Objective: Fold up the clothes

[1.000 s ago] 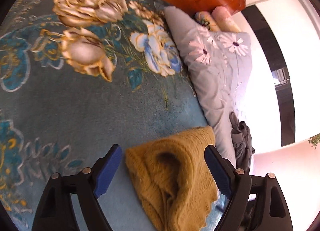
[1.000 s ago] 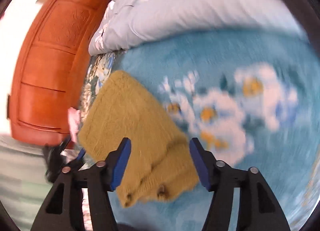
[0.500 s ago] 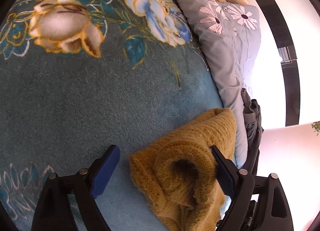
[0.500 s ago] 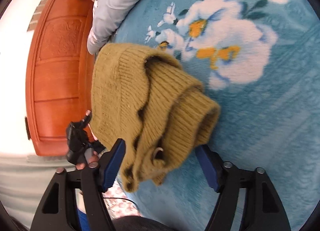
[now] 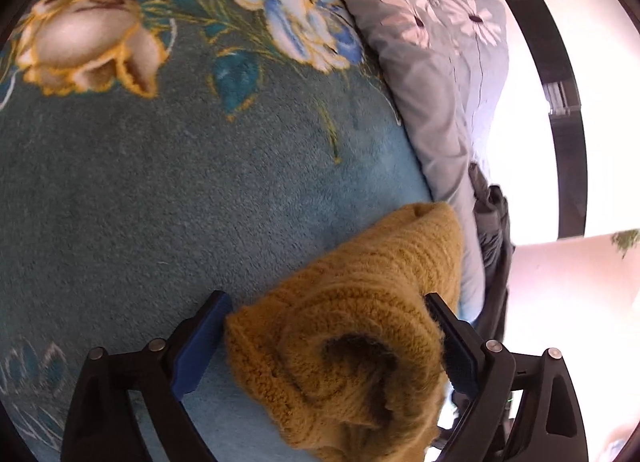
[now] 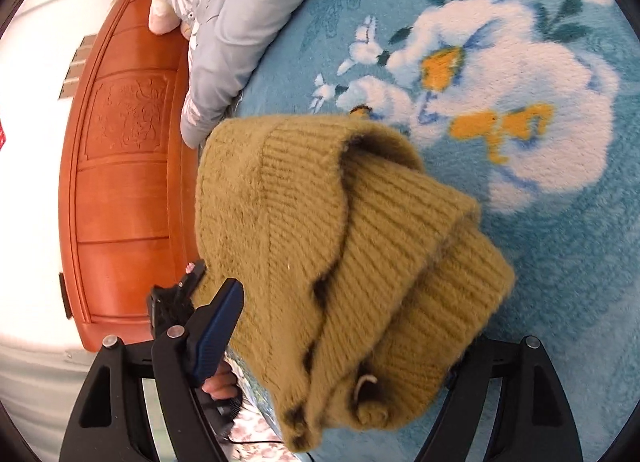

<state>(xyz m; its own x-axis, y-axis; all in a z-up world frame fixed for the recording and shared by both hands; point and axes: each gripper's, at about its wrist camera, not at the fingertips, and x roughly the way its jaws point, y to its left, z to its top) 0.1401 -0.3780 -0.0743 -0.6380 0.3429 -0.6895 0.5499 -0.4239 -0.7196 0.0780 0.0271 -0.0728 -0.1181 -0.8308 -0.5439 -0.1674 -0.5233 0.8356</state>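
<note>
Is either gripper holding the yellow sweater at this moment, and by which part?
It cannot be told. The sweater bunches between the spread fingers of the left gripper and right gripper; no closed pinch shows.

Sweater [image 5: 360, 326] on blanket [image 5: 160, 182], apparently touching quilt [image 5: 436, 102].

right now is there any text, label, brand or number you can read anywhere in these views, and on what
None readable in either view.
Mustard knit sweater: no tag or label visible.
Floral blanket, grey pillow: flower prints only.
Wooden headboard: carved ornament, no lettering.
Red patch at the far left edge of the right wrist view: too cropped to tell.
</note>
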